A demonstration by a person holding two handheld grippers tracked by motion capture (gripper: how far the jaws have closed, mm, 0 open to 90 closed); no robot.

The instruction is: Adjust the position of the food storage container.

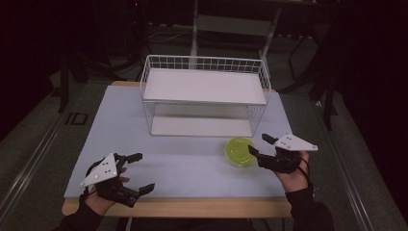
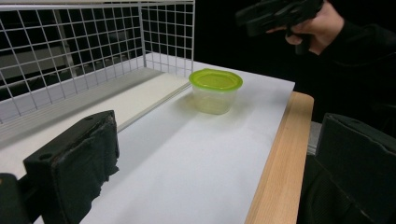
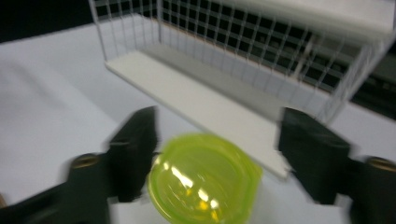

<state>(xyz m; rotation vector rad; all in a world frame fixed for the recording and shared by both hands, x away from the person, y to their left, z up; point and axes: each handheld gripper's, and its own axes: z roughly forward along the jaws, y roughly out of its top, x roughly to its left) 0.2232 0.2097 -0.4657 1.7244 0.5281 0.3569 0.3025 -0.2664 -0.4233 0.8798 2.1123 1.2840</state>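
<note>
The high view showed the whole white worktop [image 1: 183, 163] with a two-tier white wire rack [image 1: 204, 96] at its far side; both tiers were bare. The green-lidded container [image 1: 239, 151] stood on the worktop just in front of the rack's right end. From above only its lid was seen; the left gripper view showed its clear tub [image 2: 215, 99], the contents not discernible. The right gripper [image 1: 260, 147] sat just beside the container, fingers apart; its own view, blurred, showed the lid [image 3: 203, 179] between them, contact undeterminable. The left gripper [image 1: 139, 172] was near the front edge, well apart, fingers spread wide.
</note>
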